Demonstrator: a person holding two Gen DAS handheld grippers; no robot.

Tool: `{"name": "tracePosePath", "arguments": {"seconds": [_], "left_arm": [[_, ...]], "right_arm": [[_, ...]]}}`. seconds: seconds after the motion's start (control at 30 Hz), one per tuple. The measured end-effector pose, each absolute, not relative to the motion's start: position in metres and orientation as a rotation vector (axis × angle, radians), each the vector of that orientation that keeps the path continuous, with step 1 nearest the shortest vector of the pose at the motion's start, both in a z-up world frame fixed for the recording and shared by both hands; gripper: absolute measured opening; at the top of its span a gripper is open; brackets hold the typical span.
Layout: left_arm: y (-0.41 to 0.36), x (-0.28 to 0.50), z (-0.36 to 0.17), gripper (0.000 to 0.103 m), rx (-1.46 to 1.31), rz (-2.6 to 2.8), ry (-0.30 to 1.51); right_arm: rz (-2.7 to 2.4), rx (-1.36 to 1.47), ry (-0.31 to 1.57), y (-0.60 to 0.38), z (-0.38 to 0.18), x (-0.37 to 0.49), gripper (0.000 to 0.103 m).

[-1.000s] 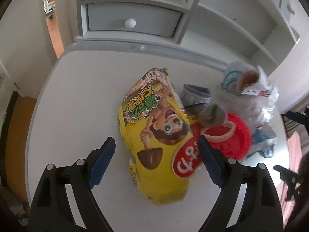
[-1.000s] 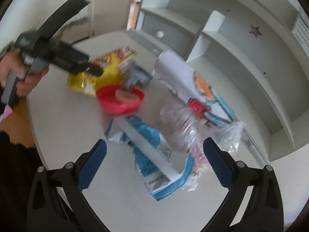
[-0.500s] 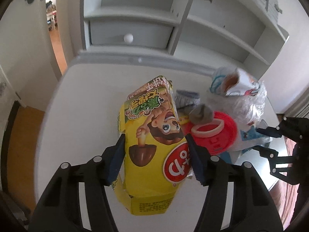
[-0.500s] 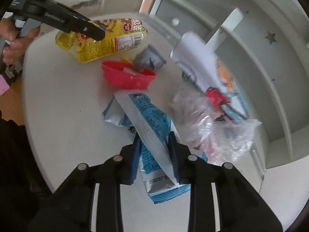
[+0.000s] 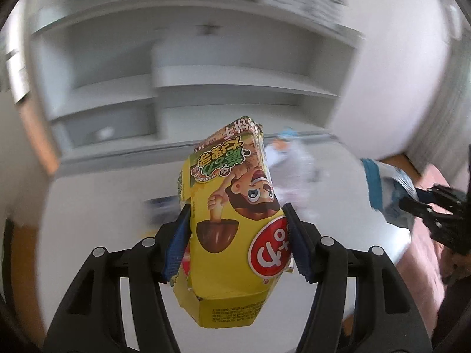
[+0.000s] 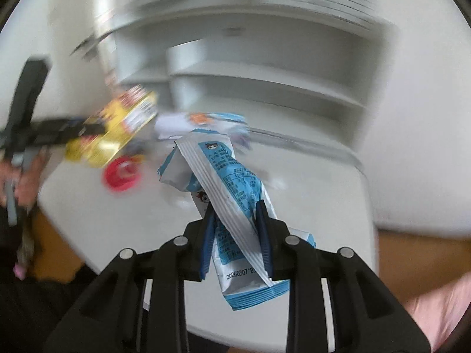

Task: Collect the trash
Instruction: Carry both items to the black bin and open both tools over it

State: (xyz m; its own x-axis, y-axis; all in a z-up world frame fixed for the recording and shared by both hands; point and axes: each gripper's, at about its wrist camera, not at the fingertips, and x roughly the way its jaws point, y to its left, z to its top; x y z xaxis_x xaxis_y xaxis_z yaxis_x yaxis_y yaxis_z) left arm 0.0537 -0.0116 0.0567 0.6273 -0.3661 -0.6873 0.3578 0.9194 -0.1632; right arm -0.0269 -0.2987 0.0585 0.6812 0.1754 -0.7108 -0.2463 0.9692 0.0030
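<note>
My left gripper (image 5: 237,229) is shut on a yellow snack box (image 5: 232,214) with a cartoon face and holds it above the white table (image 5: 97,235). My right gripper (image 6: 235,229) is shut on a blue and silver snack wrapper (image 6: 226,194) and holds it above the table (image 6: 309,182). In the right wrist view the left gripper (image 6: 53,135) with the yellow box (image 6: 114,132) is at the left. In the left wrist view the right gripper (image 5: 429,206) with the blue wrapper (image 5: 388,197) is at the right.
A red lid (image 6: 120,173) lies on the table below the yellow box. A white paper and plastic wrap (image 6: 203,123) lie at the table's back edge. White shelves (image 5: 206,67) stand behind the table. The views are blurred by motion.
Both grippers went from open to shut, the left on the yellow box, the right on the blue wrapper. Both have since lifted their items off the table.
</note>
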Motion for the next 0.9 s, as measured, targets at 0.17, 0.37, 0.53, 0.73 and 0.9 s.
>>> {"name": "tracePosePath", "arguments": {"seconds": [0.17, 0.37, 0.53, 0.73, 0.9], "left_arm": [[-0.113, 0.042, 0.068, 0.06, 0.068, -0.561, 0.741], [-0.227, 0.019, 0.066, 0.06, 0.145, -0.728, 0.741], [-0.312, -0.013, 0.043, 0.06, 0.216, -0.896, 0.769], [-0.414, -0.062, -0.023, 0.06, 0.326, -1.138, 0.857], [-0.467, -0.089, -0.1, 0.06, 0.443, -1.23, 0.955]], "right_arm": [[0.015, 0.19, 0.776, -0.414, 0.041, -0.083, 0.027], [-0.195, 0.431, 0.806, -0.516, -0.007, -0.139, 0.027], [-0.342, 0.582, 0.863, -0.586, -0.06, -0.184, 0.028], [-0.483, 0.725, 0.977, -0.645, -0.142, -0.227, 0.027], [-0.539, 0.827, 1.061, -0.665, -0.206, -0.23, 0.027]]}}
